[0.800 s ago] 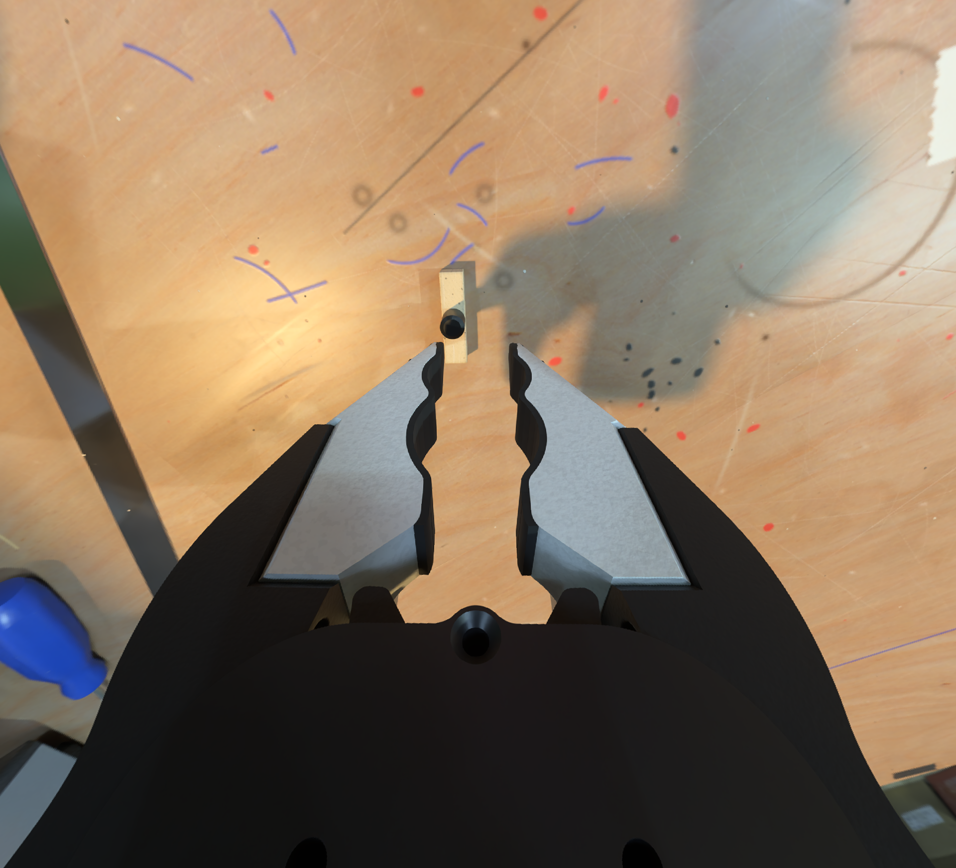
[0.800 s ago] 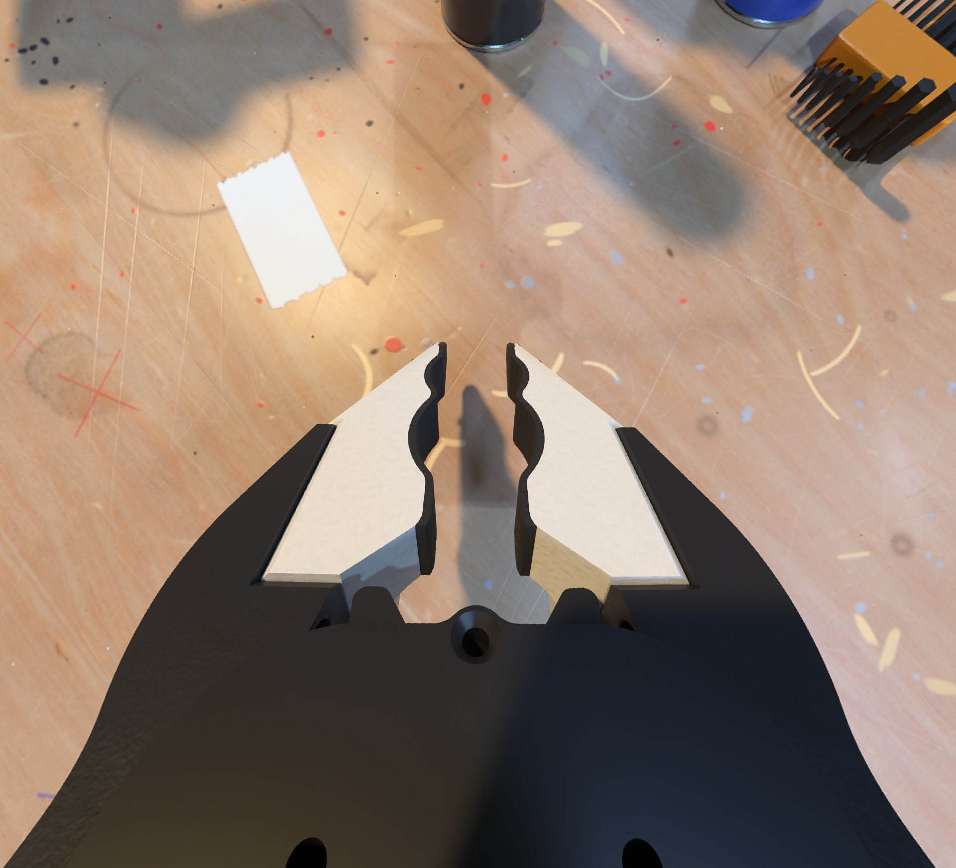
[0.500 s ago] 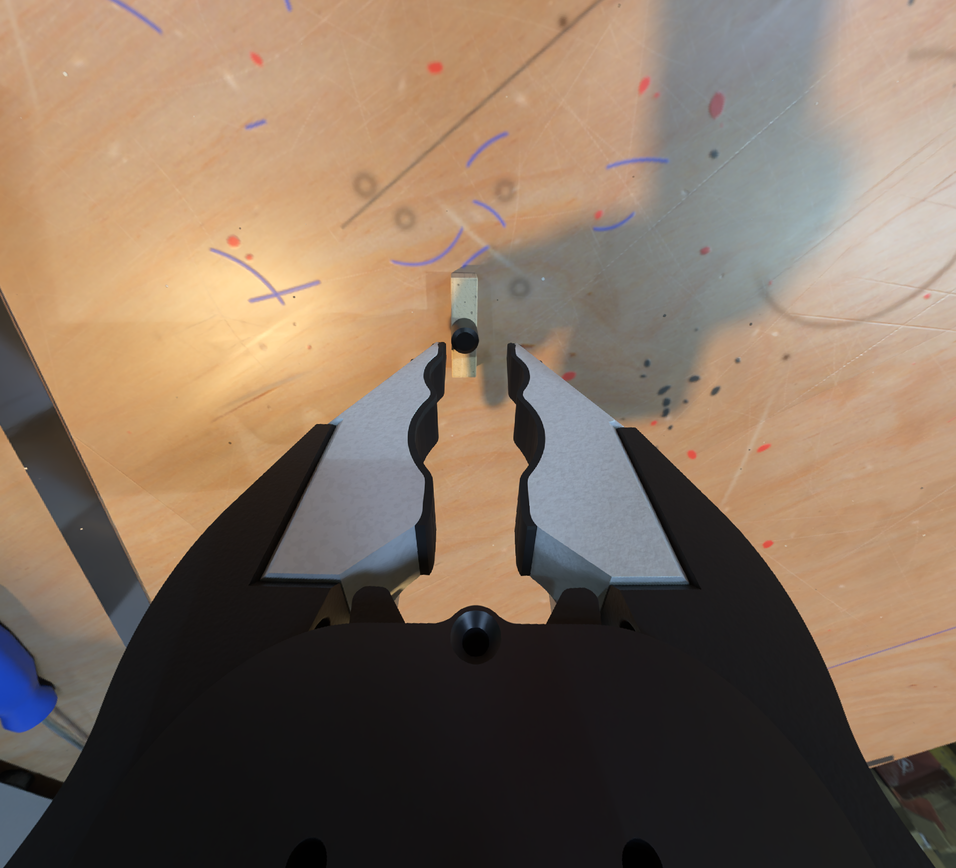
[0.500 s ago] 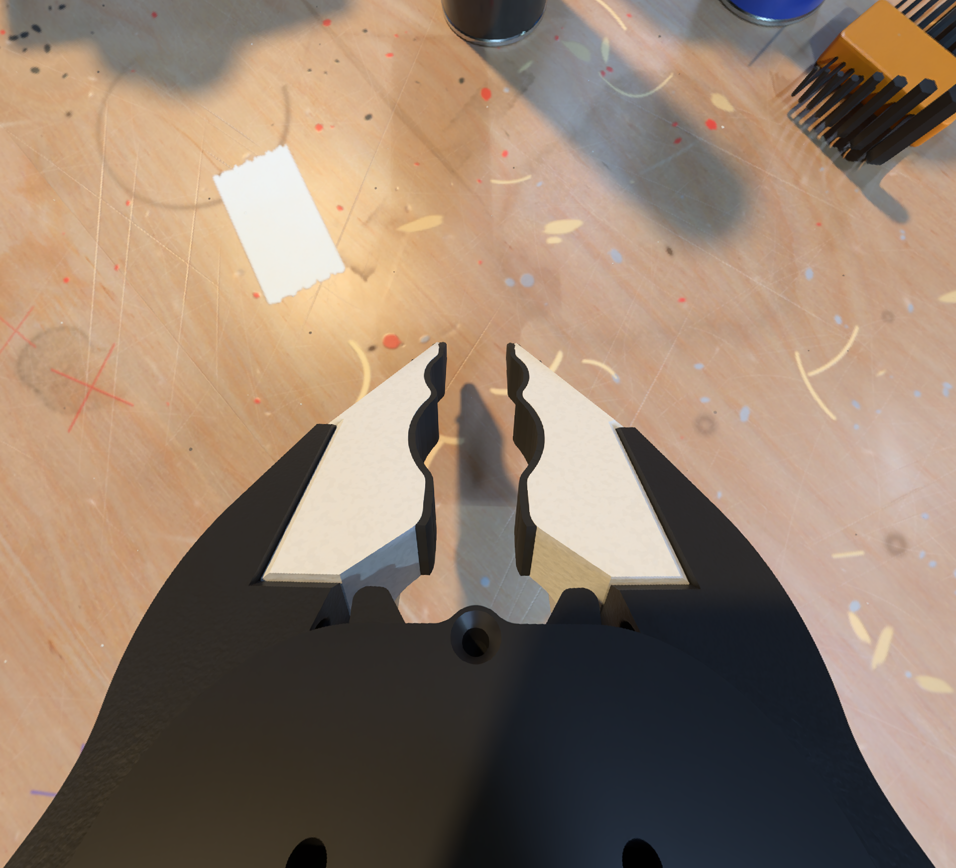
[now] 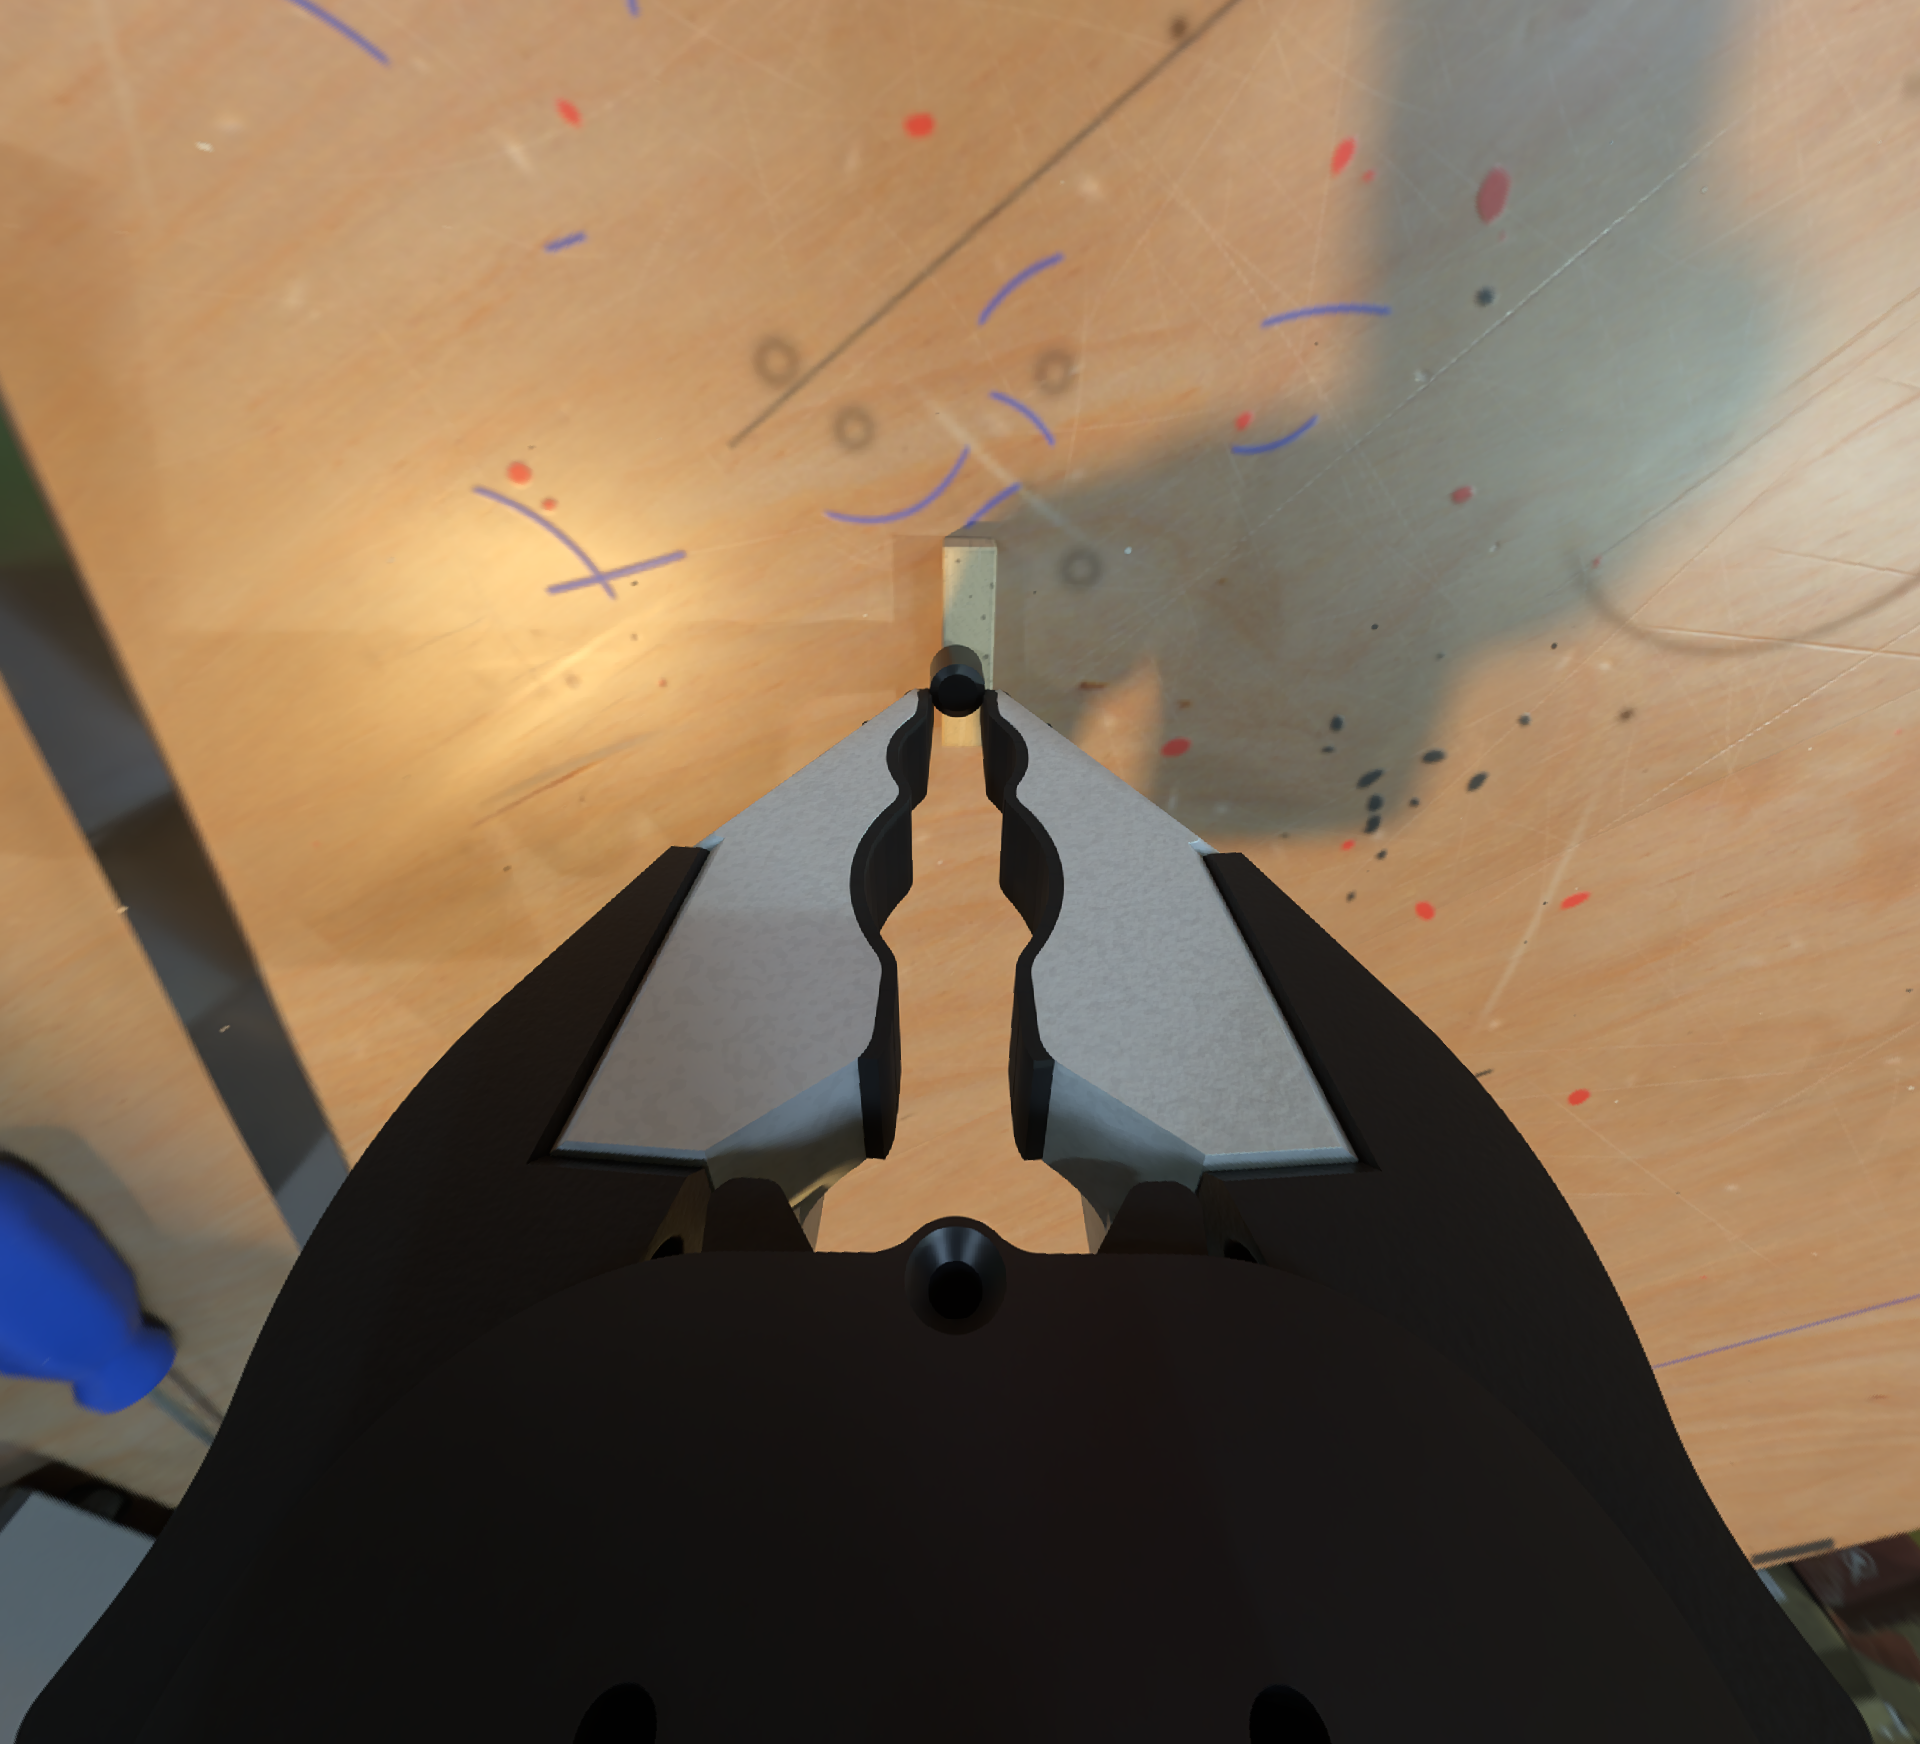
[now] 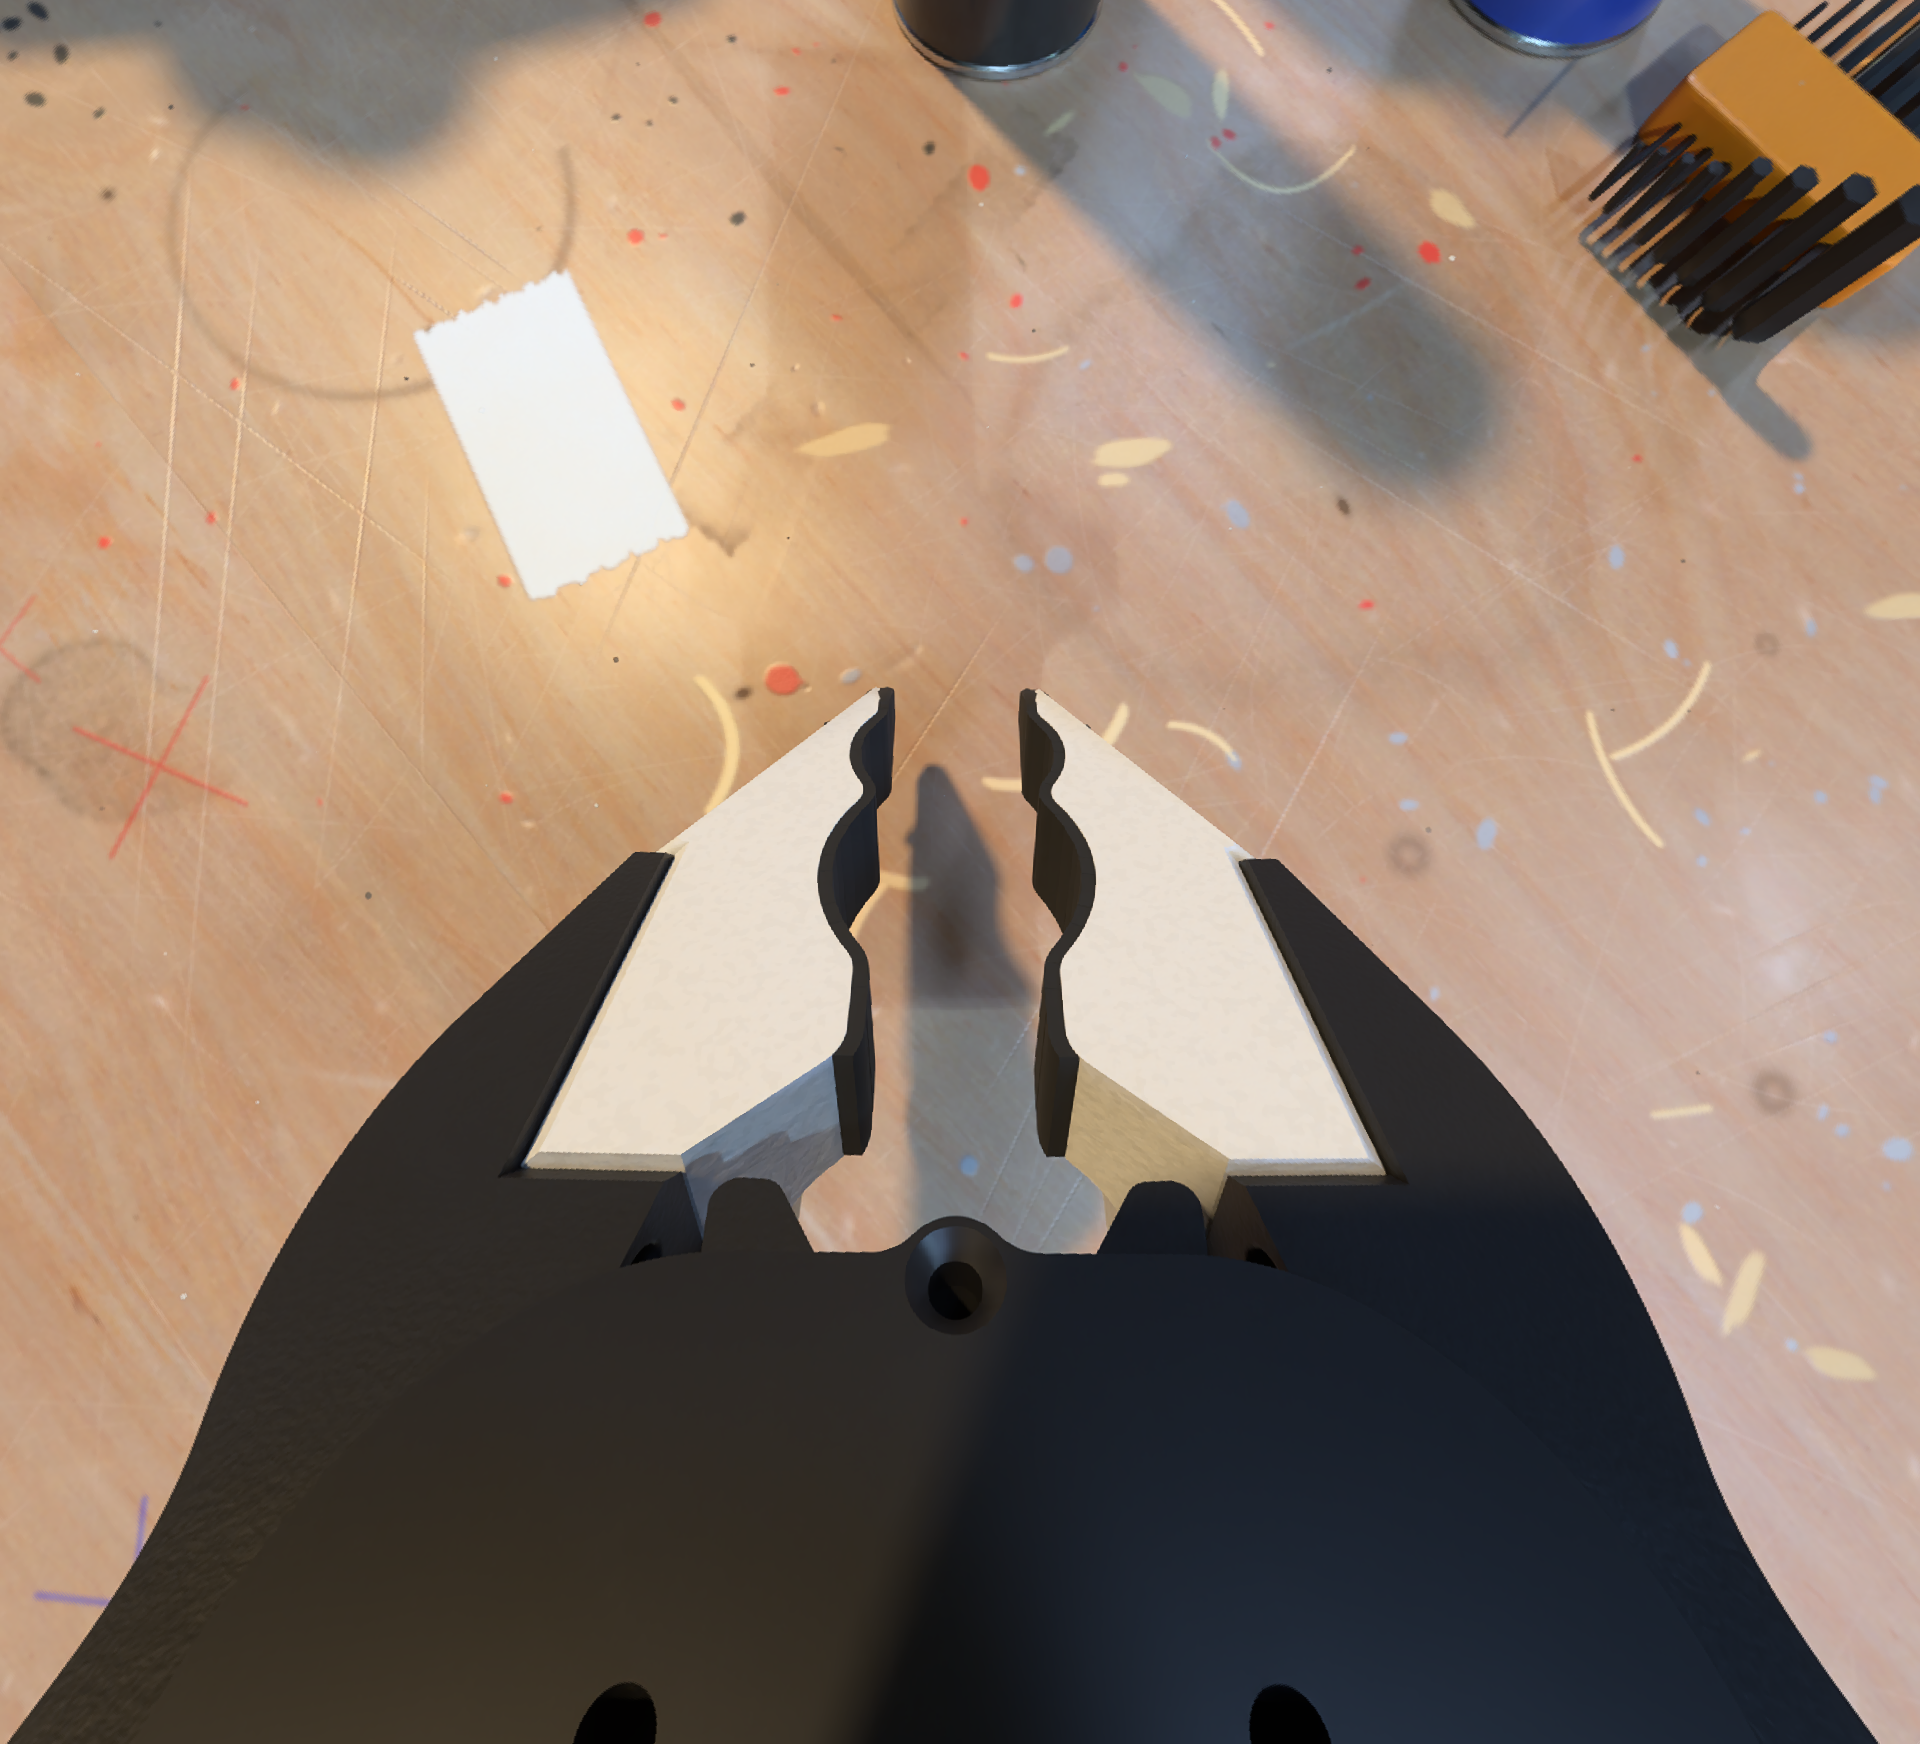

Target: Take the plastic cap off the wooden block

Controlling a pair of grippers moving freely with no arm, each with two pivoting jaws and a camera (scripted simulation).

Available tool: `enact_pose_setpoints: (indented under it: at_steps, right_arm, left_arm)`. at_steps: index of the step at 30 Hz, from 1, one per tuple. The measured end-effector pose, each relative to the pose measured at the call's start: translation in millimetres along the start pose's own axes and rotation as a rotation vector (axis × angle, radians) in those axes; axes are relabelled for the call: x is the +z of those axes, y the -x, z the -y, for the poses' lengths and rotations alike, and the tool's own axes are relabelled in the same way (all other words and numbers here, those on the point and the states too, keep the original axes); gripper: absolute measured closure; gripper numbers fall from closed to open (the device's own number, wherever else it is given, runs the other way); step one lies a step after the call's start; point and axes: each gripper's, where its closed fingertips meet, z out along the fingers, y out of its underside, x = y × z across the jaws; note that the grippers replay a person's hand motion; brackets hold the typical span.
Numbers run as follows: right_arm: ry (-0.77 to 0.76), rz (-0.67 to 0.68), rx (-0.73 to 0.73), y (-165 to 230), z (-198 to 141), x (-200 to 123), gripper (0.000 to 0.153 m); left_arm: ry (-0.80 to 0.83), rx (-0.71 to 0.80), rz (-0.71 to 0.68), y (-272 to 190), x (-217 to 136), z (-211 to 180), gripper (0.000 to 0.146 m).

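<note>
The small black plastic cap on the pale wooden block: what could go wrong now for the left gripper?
1. The left gripper closes at its very tips on the small black plastic cap, so the cap may slip out.
2. The pale wooden block lies free on the wooden table, unheld; the right gripper is open elsewhere. The block might lift with the cap.
</note>
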Motion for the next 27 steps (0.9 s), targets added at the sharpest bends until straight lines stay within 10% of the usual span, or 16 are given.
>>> enact_pose_setpoints:
  at_steps: [7,14,27]
  right_arm:
    - [-0.050,-0.034,0.013,-2.4,13.0,-10.9,0.112]
    - [-0.268,-0.052,-0.008,1.2,60.9,-67.4,0.096]
    - [-0.171,-0.079,-0.073,-38.0,39.5,-170.2,0.095]
  left_arm:
    - [-0.247,0.000,-0.003,-18.9,-71.8,19.7,0.137]
    - [-0.515,0.290,-0.103,-133.9,-151.8,45.0,0.137]
    - [-0.324,0.588,-0.268,-305.1,-61.1,65.5,0.137]
